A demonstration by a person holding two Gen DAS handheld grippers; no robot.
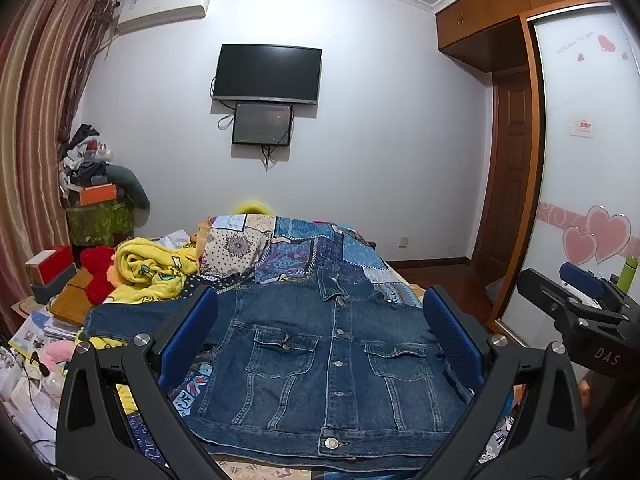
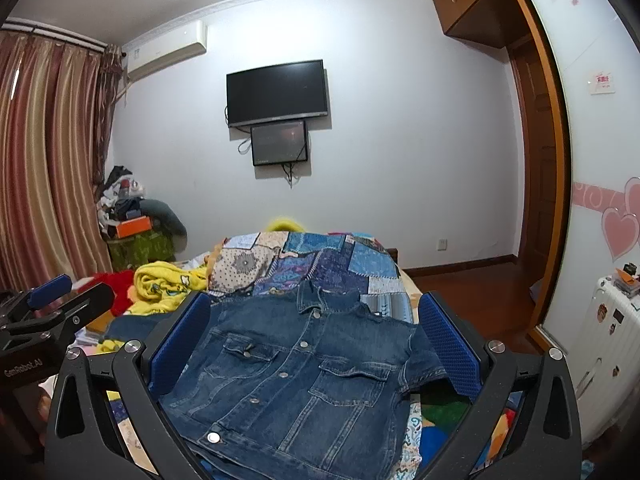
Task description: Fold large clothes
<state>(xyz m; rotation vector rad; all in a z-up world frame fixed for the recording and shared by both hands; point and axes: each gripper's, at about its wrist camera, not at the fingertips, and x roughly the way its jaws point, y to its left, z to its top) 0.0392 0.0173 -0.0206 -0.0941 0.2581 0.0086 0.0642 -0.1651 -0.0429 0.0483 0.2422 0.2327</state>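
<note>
A dark blue denim jacket [image 1: 332, 364] lies front up and buttoned on the bed, collar pointing away from me. One sleeve stretches out to the left [image 1: 132, 316]. It also shows in the right wrist view [image 2: 296, 380]. My left gripper [image 1: 320, 332] is open and empty, held above the jacket with a blue pad on each side. My right gripper [image 2: 316, 340] is open and empty too, above the jacket. The right gripper shows at the right edge of the left wrist view [image 1: 580, 292]. The left gripper shows at the left edge of the right wrist view [image 2: 60, 300].
A patchwork quilt [image 1: 304, 248] covers the bed behind the jacket. A yellow blanket [image 1: 156, 268] and a red plush [image 1: 98, 272] lie to the left. Boxes and papers [image 1: 48, 308] crowd the left side. A wardrobe [image 1: 580, 140] stands right, a white suitcase [image 2: 608, 352] beside it.
</note>
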